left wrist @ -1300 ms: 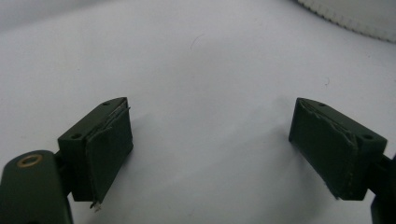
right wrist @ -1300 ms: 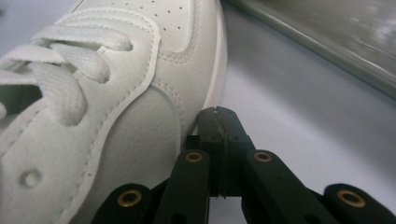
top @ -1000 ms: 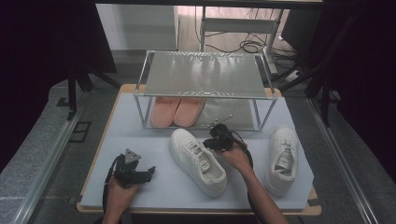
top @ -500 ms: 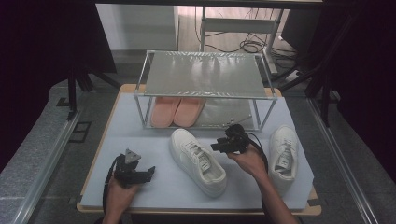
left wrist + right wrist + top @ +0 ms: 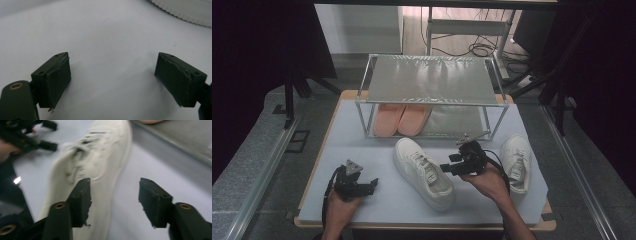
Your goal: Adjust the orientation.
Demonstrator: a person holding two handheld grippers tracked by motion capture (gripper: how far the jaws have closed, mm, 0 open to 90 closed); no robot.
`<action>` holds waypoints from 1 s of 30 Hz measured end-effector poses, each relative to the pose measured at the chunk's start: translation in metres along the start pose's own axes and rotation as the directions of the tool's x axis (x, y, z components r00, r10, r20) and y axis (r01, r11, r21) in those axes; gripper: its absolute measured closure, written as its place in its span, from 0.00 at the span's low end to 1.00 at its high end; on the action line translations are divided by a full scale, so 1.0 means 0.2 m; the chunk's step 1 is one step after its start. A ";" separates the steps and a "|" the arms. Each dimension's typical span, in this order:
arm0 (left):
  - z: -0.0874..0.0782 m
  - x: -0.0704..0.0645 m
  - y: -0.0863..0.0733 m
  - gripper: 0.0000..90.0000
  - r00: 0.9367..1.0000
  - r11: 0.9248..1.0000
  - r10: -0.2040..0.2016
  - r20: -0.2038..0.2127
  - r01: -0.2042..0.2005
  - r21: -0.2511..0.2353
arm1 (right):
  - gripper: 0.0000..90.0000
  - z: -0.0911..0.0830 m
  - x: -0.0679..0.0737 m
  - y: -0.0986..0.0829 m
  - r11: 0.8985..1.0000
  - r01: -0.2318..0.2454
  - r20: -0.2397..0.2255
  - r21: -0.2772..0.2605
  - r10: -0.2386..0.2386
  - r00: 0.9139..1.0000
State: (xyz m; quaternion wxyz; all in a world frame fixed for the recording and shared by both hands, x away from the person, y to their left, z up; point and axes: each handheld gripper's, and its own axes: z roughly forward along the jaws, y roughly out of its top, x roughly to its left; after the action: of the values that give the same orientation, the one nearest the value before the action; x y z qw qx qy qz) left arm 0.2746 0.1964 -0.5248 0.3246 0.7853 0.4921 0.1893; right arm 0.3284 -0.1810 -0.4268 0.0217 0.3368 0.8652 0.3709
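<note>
A white sneaker (image 5: 424,172) lies at an angle on the pale mat, toe toward the person. Just to its right, my right gripper (image 5: 446,168) points left at it, open and empty; in the right gripper view (image 5: 115,192) the sneaker (image 5: 95,165) lies past the left jaw, blurred. A second white sneaker (image 5: 517,162) rests at the right. My left gripper (image 5: 372,184) is held low at the front left, open and empty. Its own view (image 5: 112,80) shows bare mat between the jaws and a sneaker sole edge (image 5: 185,12) at the top right.
A two-level metal rack (image 5: 429,80) stands at the back of the table, with a pink pair of shoes (image 5: 402,120) on the left of its lower shelf. The mat (image 5: 362,145) ends at the wooden table edge (image 5: 422,226) in front.
My right gripper has drawn back from over the middle sneaker, moving right and slightly toward the person. The sneakers and the left gripper have stayed put.
</note>
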 end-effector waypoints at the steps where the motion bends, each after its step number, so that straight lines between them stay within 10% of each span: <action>1: 0.00 0.00 0.00 0.15 1.000 1.000 0.000 0.000 0.000 0.000 | 0.44 0.00 0.02 0.00 1.000 0.011 -0.005 0.007 -0.011 1.000; 9: 0.00 0.00 0.00 0.15 1.000 1.000 0.003 0.001 -0.003 0.003 | 0.47 0.08 0.08 0.01 0.994 0.075 0.025 0.086 -0.077 0.997; 19: 0.00 0.00 0.00 0.15 1.000 1.000 0.004 0.001 -0.004 0.003 | 0.76 0.18 0.07 0.03 0.985 0.059 0.018 0.161 -0.062 0.998; 30: 0.00 0.00 0.00 0.15 1.000 1.000 -0.001 0.001 0.001 0.002 | 0.89 0.15 -0.01 0.03 0.987 -0.092 -0.056 0.133 0.100 0.993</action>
State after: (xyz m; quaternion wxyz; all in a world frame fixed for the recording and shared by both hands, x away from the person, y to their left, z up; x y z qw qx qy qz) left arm 0.2745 0.1965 -0.5247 0.3243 0.7854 0.4925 0.1882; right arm 0.3413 -0.1602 -0.4443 -0.0454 0.3670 0.8705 0.3246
